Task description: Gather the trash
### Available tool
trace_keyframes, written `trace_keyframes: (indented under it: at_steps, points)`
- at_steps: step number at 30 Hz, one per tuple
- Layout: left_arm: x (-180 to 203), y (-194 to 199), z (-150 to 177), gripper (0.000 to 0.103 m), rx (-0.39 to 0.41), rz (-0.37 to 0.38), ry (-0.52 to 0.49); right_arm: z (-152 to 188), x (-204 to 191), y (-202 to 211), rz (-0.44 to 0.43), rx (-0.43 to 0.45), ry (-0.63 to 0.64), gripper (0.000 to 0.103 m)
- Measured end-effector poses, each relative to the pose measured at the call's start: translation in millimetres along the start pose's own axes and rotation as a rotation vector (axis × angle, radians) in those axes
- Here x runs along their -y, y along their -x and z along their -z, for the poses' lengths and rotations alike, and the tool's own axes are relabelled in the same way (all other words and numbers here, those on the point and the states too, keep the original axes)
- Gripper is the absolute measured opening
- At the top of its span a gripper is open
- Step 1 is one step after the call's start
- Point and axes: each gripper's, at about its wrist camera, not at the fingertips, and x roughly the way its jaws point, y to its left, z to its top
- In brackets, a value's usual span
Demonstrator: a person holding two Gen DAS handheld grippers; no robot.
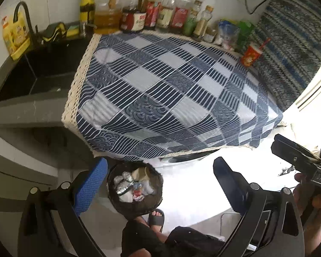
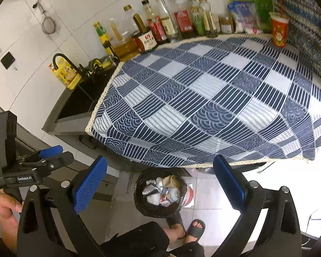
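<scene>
**Both grippers spread wide above the filled bin**

The left gripper (image 2: 53, 157), seen from the right wrist view, carries white lettering that appears to read "GenRobot.AI". Bottle labels along the far wall are too blurred to read. The left gripper (image 1: 160, 184) has its blue pads spread wide, holding and touching nothing. The right gripper (image 2: 160, 182) is likewise released and empty. The trash (image 2: 161, 190), crumpled foil and paper, lies inside the black bin (image 2: 139, 192) on the floor, below the near edge of the blue checked cloth (image 2: 214, 98). A red paper cup (image 2: 278, 30) stands at the cloth's far right corner.
</scene>
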Motion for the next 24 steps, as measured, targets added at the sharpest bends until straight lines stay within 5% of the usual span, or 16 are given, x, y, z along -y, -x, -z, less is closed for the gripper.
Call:
trace_keyframes:
  at_steps: [24]
  points:
    - [46.4,69.5,-1.3,0.096,0.140,-0.034,-0.099,-15.1,-15.1,77.1,0.018,0.122,0.090,0.098]
